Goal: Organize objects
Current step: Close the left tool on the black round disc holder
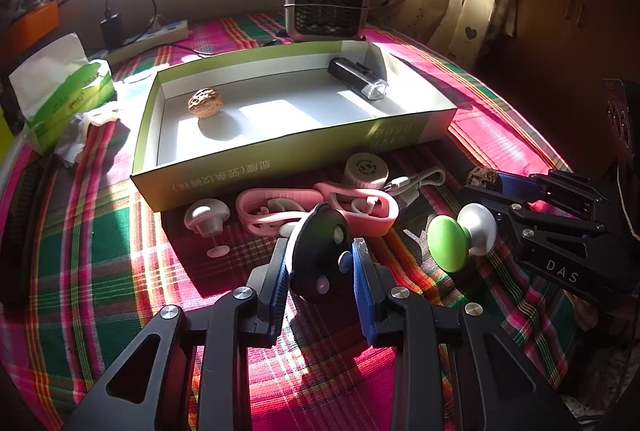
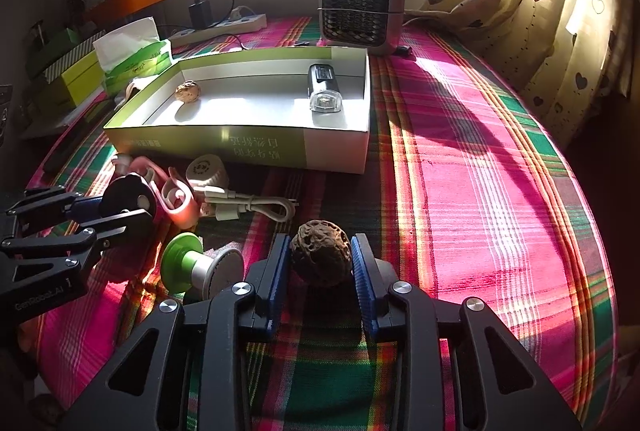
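Walnut [image 2: 321,258] was clamped in the right gripper [image 2: 320,263] on the cloth [image 2: 480,191], while a black disc [image 1: 320,255] was pinched by the left gripper [image 1: 320,263] beside the green knob [image 1: 448,243]. Both would best be lifted straight up and carried over the box [image 1: 240,171] wall, clear of the pink strap [image 1: 360,207].

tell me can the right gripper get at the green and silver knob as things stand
Probably not right now: the right gripper is closed on a walnut. The green and silver knob lies just beside it with nothing between.
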A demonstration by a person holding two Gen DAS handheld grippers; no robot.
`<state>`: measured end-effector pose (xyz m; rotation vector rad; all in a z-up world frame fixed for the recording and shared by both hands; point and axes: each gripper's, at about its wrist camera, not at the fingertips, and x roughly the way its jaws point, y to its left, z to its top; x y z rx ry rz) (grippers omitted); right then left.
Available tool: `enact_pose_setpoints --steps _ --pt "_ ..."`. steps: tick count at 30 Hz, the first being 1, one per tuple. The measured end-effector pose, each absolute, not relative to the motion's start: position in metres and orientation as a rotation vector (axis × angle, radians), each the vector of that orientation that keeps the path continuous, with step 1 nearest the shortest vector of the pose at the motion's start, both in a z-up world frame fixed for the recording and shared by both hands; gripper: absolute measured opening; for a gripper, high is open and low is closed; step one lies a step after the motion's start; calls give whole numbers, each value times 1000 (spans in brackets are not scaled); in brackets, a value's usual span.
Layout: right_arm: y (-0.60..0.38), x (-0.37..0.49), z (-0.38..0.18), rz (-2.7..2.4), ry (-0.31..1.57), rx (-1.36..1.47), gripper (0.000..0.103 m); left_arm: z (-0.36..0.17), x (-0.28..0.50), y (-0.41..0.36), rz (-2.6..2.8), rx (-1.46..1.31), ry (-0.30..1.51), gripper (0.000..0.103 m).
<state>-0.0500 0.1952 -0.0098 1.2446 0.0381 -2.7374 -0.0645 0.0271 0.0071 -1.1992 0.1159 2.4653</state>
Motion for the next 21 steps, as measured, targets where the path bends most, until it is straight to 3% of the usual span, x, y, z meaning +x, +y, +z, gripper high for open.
enact_pose_setpoints --steps 21 --pt "195 -50 -10 -2738 37 1244 32 8 -64 27 2468 -1195 128 27"
